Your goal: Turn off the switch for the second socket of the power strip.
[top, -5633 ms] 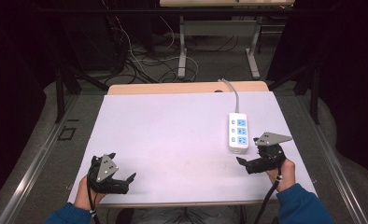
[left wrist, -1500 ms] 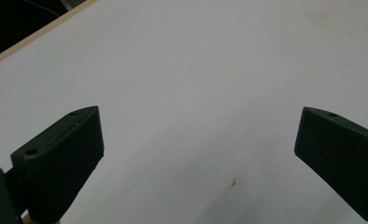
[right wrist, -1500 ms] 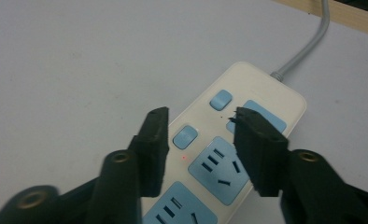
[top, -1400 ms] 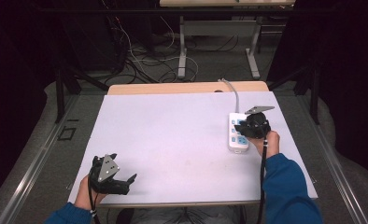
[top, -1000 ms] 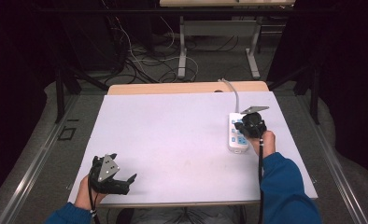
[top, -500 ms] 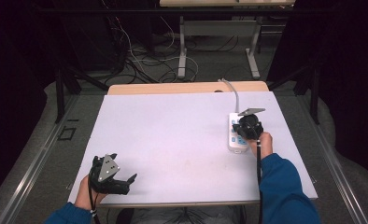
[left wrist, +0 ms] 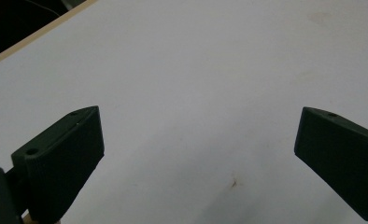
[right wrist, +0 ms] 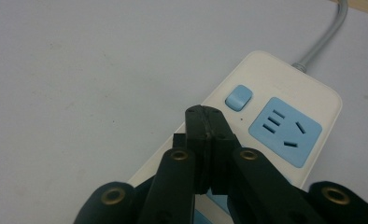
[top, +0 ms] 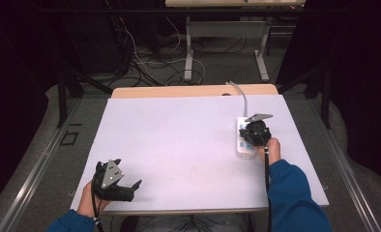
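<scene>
A white power strip (top: 243, 145) with blue sockets lies at the right of the white table, its grey cable (top: 240, 95) running to the far edge. My right gripper (top: 253, 133) hovers over it, jaws shut together with nothing between them. In the right gripper view the closed tips (right wrist: 205, 120) sit just short of the strip's blue switch (right wrist: 238, 97), beside a blue socket (right wrist: 285, 131). My left gripper (top: 128, 189) rests at the near left corner, jaws wide open over bare table; its fingers (left wrist: 63, 154) frame nothing.
The white table top (top: 179, 140) spreads between the two grippers. A wooden strip (top: 179, 91) edges its far side. Beyond it stand a desk frame (top: 225, 43) and loose cables (top: 145, 63) on the floor.
My right gripper has travelled from the near right corner up over the power strip and has crept slightly leftward along it. The left gripper has stayed put.
</scene>
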